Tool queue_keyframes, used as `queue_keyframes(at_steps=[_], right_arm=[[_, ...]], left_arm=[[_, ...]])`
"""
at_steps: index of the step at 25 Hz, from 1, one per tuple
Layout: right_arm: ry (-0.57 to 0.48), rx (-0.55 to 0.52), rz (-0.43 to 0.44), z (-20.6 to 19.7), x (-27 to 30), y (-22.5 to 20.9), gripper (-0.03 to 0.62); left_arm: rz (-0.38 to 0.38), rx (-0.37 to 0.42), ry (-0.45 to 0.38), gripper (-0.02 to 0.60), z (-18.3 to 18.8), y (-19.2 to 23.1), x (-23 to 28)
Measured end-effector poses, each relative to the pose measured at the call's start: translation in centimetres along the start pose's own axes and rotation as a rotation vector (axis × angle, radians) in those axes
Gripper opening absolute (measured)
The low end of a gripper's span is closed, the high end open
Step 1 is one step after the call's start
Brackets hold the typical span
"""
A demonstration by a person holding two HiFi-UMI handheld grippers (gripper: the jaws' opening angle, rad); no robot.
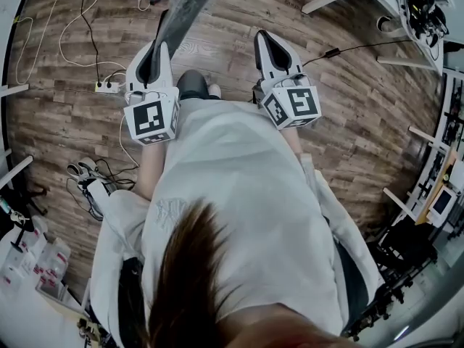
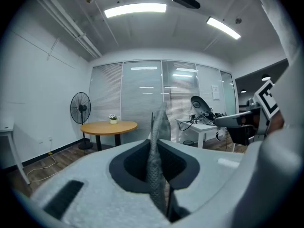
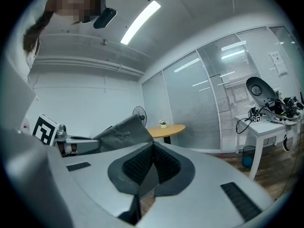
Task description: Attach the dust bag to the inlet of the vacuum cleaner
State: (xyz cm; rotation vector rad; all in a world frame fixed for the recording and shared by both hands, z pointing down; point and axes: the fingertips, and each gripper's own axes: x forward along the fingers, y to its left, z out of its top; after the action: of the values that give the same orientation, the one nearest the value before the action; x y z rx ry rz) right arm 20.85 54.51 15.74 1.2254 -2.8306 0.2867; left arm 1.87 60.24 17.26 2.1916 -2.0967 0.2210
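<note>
Now left tool [image 1: 161, 49] clamps grey dust bag [image 1: 187, 9]; right tool [image 1: 264, 40] clenched shut.

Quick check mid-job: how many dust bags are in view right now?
1. The gray dust bag is clamped in the left hand-held gripper, sticking out ahead over the wood floor. The right hand-held gripper is shut and empty. Others could be hidden out of frame.
</note>
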Motion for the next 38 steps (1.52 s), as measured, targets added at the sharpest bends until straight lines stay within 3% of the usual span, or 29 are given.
queue_keyframes(at_steps=[12, 27, 38], right_arm=[[0.018, 0.033, -0.007, -0.3, 3.7, -1.6, 0.003], [0.005, 0.040, -0.071, 3.3, 18.3, -2.4, 0.003], [0.009, 0.041, -0.054, 3.6, 24.4, -0.9, 0.003]], left_arm=[[0.004, -0.012, 0.024, 0.038, -0.2, 1.8, 3.0], [-0.070, 0.017, 0.021, 0.038, 2.9, 12.4, 15.1], [-0.056, 0.006, 0.029, 0.038, 2.8, 17.6, 18.6]])
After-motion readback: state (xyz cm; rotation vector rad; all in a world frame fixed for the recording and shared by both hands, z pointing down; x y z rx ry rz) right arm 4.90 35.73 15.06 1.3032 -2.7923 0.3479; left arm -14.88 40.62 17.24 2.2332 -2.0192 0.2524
